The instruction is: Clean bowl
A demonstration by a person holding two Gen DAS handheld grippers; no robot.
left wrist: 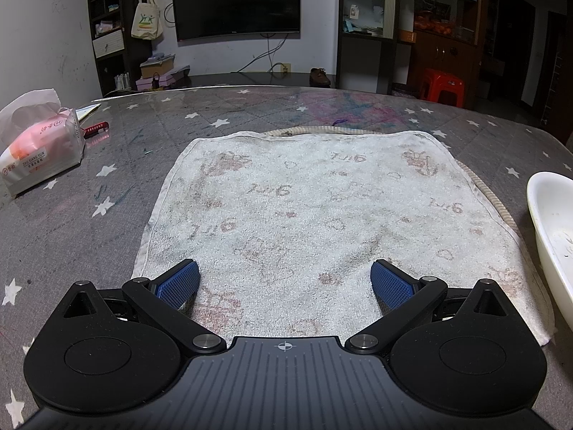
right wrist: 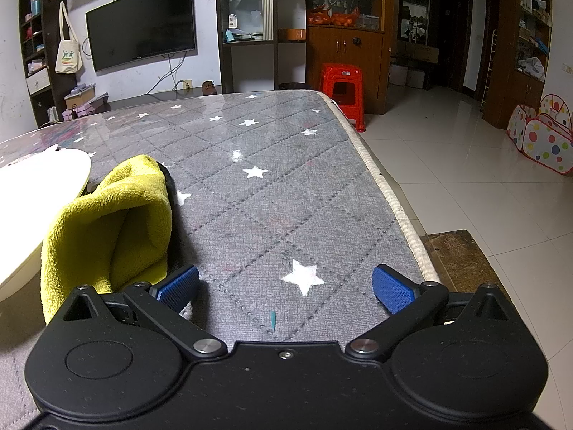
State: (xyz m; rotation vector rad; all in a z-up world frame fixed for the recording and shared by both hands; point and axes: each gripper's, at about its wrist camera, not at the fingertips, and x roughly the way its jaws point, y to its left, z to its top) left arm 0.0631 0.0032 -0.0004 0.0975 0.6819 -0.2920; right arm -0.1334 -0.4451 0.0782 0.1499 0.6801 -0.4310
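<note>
The left gripper [left wrist: 284, 279], its 2 blue pads spread wide and holding nothing, hovers low over the near edge of a stained white towel [left wrist: 304, 208] spread flat on the star-print table [left wrist: 71, 236], probably as a pad for wiping; the white bowl [left wrist: 551, 229] stands at the towel's right edge. The right gripper [right wrist: 286, 283], equally wide and empty, hangs over bare table near the right edge, apart from both. Only the right view shows the yellow cloth [right wrist: 111, 222] heaped just beside the bowl; only the left shows the towel and a tissue pack [left wrist: 39, 154] far left.
</note>
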